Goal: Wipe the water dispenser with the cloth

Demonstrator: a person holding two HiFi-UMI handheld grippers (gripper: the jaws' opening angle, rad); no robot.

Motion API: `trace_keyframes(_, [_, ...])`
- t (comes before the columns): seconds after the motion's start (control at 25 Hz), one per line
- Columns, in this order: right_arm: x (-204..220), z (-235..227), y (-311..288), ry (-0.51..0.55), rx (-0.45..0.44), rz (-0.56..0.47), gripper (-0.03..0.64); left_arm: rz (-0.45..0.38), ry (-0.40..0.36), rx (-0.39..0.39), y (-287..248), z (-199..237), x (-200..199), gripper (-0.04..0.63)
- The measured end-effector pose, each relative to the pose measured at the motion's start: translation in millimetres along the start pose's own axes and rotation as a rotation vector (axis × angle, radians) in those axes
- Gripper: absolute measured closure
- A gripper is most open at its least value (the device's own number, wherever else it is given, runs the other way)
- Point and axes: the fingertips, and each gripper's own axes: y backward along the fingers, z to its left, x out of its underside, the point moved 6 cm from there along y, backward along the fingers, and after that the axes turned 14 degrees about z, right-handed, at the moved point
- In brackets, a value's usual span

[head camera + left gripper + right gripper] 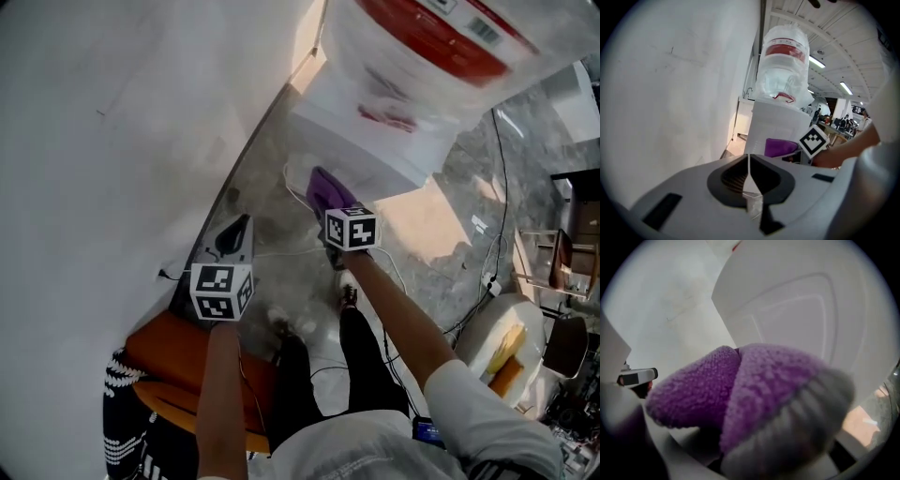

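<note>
The water dispenser [361, 141] is a white, box-shaped cabinet with smooth plastic walls. It stands on a grey, stone-patterned floor [281, 211] close to a plain white wall [122, 122]. On top of it sits a large clear bottle [422, 37] with a red label, which the upper edge of the head view cuts off. The cloth [322, 190] is purple and fluffy, with a curly pile, and one part of it is grey and ribbed. The jaws of the right gripper [334, 214] are clamped on the cloth and hold it at the lower front of the dispenser. In the right gripper view the cloth [740, 390] fills most of the picture and covers the jaws almost fully. Behind it is a white panel [801, 310] with a raised frame with rounded corners. It cannot be told whether the cloth really touches the panel. The left gripper [234, 239] is near the wall, apart from the dispenser. Its grey jaws with dark pads are pressed together [750, 183], with only a thin seam between them. An orange seat [178, 361] is partly hidden under the left arm.
</note>
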Motion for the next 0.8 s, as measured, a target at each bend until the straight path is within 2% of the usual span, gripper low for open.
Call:
trace_keyframes(0.24, [-18.9, -2.0, -65.7, 0.016, -0.013, 0.027, 0.549, 0.016, 0.028, -0.014, -24.6, 29.9, 22.5, 0.571])
trace_keyframes(0.52, [-29.4, -7.9, -126.4, 0.002, 0.058, 0.032, 0.549, 0.01, 0.067, -0.034, -59.9, 54.7, 50.2, 0.571])
trace_keyframes(0.8, [-24.8, -22.2, -142.4, -0.199, 0.045, -0.069, 0.549, -0.005, 0.057, -0.029, -84.5, 56.4, 61.4, 0.571])
